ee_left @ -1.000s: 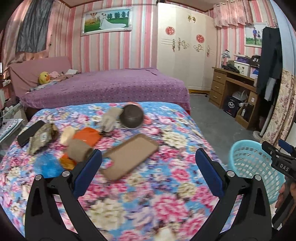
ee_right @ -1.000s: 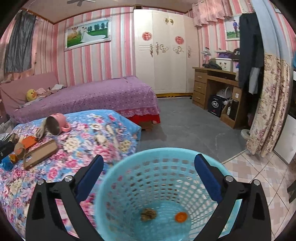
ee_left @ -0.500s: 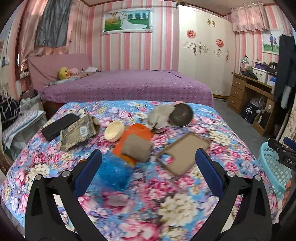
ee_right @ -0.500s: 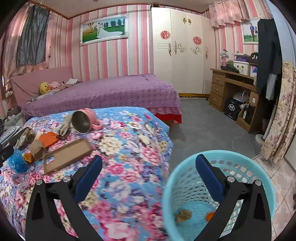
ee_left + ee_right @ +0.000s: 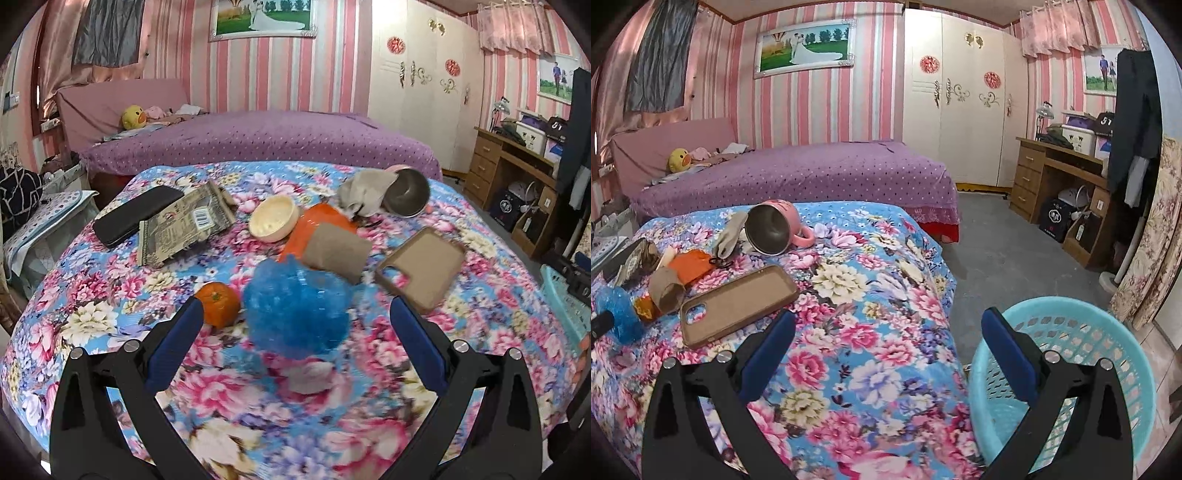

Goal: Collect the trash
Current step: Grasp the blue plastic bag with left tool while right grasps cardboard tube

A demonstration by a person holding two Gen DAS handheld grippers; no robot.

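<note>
Left tongs lining up on the blue wrapper

Left tongs (image 5: 295,325) gape apart, empty, over the flowered bed (image 5: 110,317); centre them on the crumpled blue wrapper (image 5: 295,306), clear of the orange (image 5: 218,304) just left, then close gently. Right tongs (image 5: 886,332) also apart, empty, beside the basket (image 5: 1108,332) at near right.

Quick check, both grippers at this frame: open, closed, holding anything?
Left gripper: open, holding nothing; the blue plastic wad lies between its fingers, ungripped.
Right gripper: open, empty, beside the basket.
</note>
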